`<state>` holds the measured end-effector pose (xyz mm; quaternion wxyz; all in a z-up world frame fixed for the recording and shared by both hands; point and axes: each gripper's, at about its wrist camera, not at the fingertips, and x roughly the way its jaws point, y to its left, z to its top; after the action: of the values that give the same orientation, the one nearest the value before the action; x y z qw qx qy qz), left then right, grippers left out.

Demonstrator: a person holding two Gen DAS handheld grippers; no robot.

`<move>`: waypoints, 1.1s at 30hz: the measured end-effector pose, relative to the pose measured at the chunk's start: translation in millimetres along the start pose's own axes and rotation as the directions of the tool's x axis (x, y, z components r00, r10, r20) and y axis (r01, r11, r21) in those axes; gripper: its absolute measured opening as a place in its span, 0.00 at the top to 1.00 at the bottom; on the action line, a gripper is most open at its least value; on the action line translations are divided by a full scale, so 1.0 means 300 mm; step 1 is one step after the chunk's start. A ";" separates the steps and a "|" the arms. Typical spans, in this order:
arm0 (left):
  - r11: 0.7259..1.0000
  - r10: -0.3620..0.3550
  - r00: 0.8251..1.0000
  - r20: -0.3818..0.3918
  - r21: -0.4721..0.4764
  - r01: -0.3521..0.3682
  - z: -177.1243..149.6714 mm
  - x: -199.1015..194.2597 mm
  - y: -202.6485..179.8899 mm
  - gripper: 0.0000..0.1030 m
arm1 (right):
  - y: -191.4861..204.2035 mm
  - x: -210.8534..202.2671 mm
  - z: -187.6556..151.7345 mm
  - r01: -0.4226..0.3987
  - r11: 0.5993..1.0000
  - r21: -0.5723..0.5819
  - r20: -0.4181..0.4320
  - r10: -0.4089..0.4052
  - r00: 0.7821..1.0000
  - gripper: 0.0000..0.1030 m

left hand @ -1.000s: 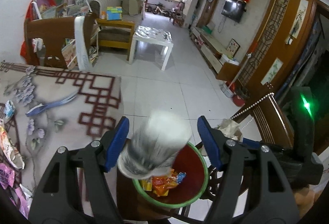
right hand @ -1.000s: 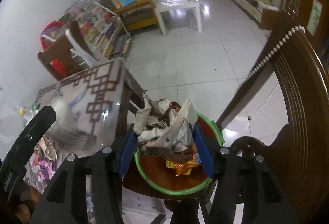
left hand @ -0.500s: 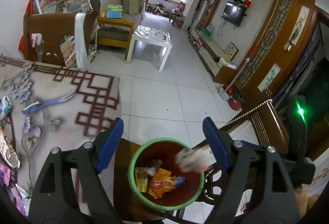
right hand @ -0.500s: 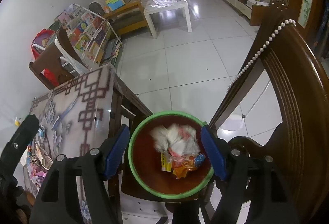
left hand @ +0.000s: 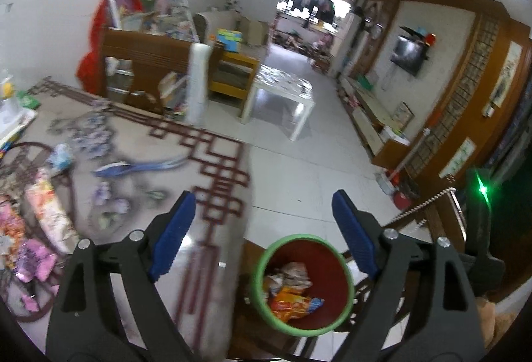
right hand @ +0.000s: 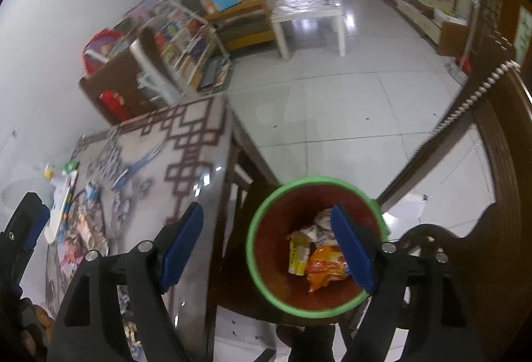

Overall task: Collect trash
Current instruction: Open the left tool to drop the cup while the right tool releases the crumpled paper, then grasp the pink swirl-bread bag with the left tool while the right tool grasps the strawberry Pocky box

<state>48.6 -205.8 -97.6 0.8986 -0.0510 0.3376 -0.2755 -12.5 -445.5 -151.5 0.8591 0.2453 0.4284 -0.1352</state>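
Trash on the patterned surface (left hand: 139, 142) lay to the left of both grippers, a blurred heap of wrappers (left hand: 36, 222) at its near-left edge, too smeared to count. One green-rimmed bin (right hand: 266, 282) held about four discarded pieces. Of the two, the left gripper (left hand: 261, 222) was nearer the heap; the right gripper (right hand: 266, 239) hung over the bin. Both were opening, nothing between them.

Bright daylight from the far doorway (left hand: 312, 13) glares on tiles; fisheye edges darken, motion blur throughout.
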 end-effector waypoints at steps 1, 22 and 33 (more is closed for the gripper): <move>1.000 0.015 1.000 0.004 -0.007 -0.015 -0.004 -0.009 0.019 0.20 | 0.021 0.005 -0.004 -0.008 1.000 -0.015 -0.006 0.008 1.000 0.26; 0.743 0.501 0.848 -0.171 -0.418 -0.523 -0.181 -0.162 0.884 0.20 | 0.421 0.146 -0.051 -0.110 0.965 -0.239 -0.124 0.082 0.989 0.21; 0.666 0.494 0.812 -0.311 -0.465 -0.583 -0.224 -0.025 1.072 0.20 | 0.647 0.303 -0.058 -0.144 0.915 -0.376 -0.211 0.067 0.975 0.21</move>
<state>149.5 75.6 -234.1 0.8576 -0.1776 0.4707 0.1067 115.9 -274.5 -174.0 0.8510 0.1044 0.5141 0.0237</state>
